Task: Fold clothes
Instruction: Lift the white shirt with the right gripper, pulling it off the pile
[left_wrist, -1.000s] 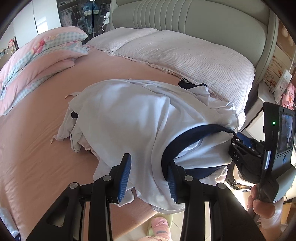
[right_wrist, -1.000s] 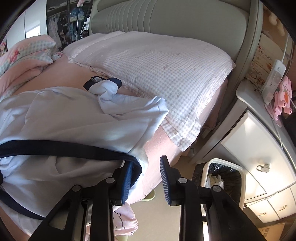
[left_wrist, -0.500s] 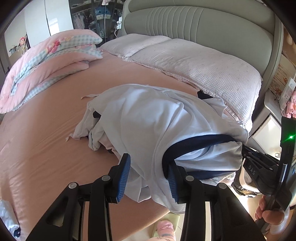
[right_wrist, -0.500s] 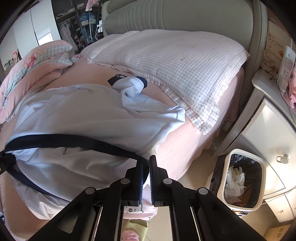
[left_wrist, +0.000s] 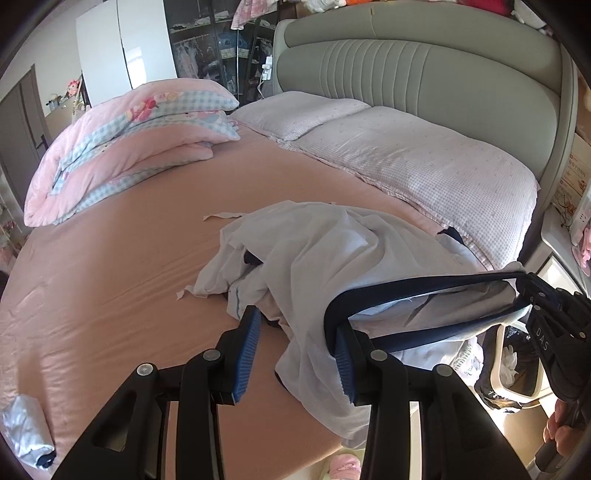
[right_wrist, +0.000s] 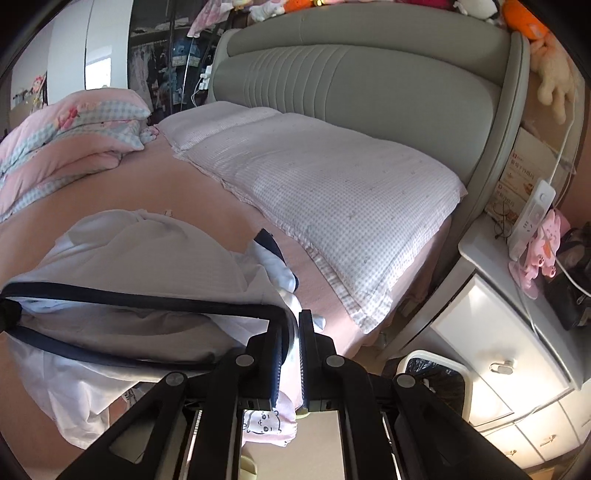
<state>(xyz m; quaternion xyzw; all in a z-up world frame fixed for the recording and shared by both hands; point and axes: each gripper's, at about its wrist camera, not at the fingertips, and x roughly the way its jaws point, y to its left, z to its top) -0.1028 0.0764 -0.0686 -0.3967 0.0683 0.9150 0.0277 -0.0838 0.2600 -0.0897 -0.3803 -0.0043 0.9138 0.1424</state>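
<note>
While the white garment (left_wrist: 332, 258) lies heaped at the near right part of the bed (left_wrist: 110, 277), its navy hem band (left_wrist: 424, 288) is lifted off the sheet and stretched between the two grippers. The left gripper (left_wrist: 295, 350) stands wide, its right finger hooked inside the band with cloth draped over it and its left finger bare above the sheet. The right gripper (right_wrist: 291, 354) is pinched almost closed on the band's other end, just past the bed's side edge.

Open pink sheet spreads to the left of the garment and toward the folded quilt (left_wrist: 129, 147) at the far left corner, so that side has free room. To the right, the bed edge drops to a narrow strip of floor beside the white nightstand (right_wrist: 498, 332) and a bin (right_wrist: 443, 373).

Counted: one garment in hand, one small white bundle (left_wrist: 26, 428) at the near left bed edge, two checked pillows (left_wrist: 424, 173) against the grey headboard (left_wrist: 443, 85), one quilt.

Only the left wrist view shows the bundle, the right gripper from outside (left_wrist: 524, 291) and the fingers of the hand holding it (left_wrist: 557, 432). Only the right wrist view shows the nightstand top with its power strip (right_wrist: 532, 218) and the plush toys (right_wrist: 554, 74) above the headboard.
</note>
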